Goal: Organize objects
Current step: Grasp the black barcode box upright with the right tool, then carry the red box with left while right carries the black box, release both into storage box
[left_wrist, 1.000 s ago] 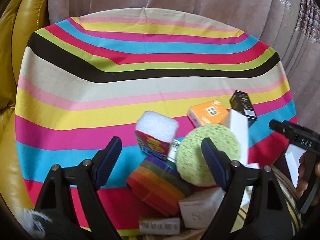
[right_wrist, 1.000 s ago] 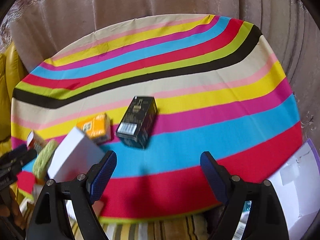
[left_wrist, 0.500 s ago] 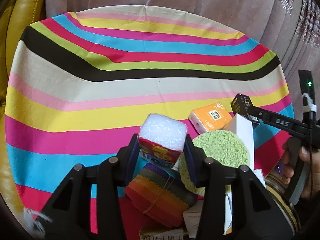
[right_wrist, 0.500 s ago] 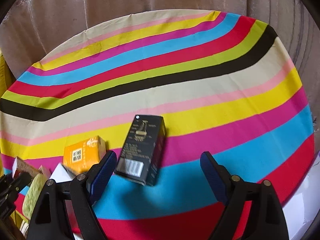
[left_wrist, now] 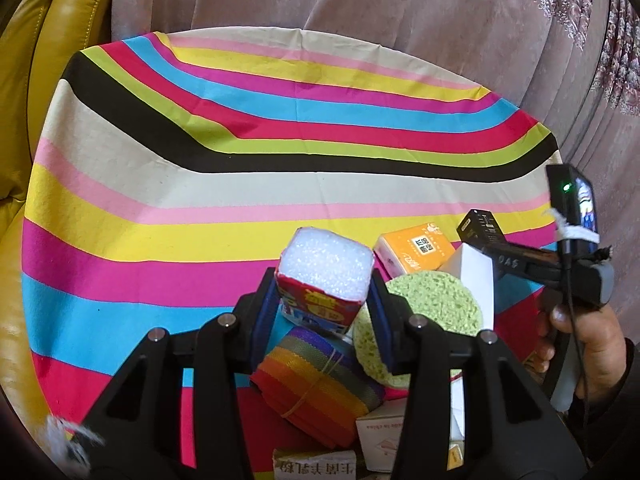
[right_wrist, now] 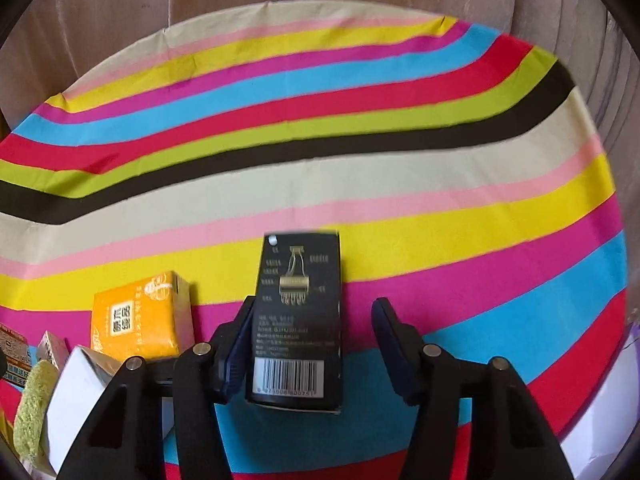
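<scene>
My left gripper (left_wrist: 322, 312) is shut on a white foam block in a red printed wrapper (left_wrist: 325, 280), held over a rainbow-striped cloth bundle (left_wrist: 320, 384). A green round sponge (left_wrist: 420, 320), an orange tissue pack (left_wrist: 416, 252) and a white box (left_wrist: 474, 276) lie to its right. My right gripper (right_wrist: 312, 344) is open around a black box with a barcode (right_wrist: 298, 320); its left pad is beside the box and its right pad stands apart. The right gripper also shows in the left wrist view (left_wrist: 516, 258), over the black box (left_wrist: 478, 226).
A round table under a striped cloth (left_wrist: 240, 184) holds everything. A yellow leather chair (left_wrist: 48, 48) is at the left, a pinkish curtain (left_wrist: 360, 8) behind. Small cardboard boxes (left_wrist: 384, 436) lie at the near edge. White paper (right_wrist: 600, 420) lies at the table's right.
My left gripper closed on the foam block and lifted it slightly. My right gripper moved forward over the black box, which now sits between its narrowing jaws.
</scene>
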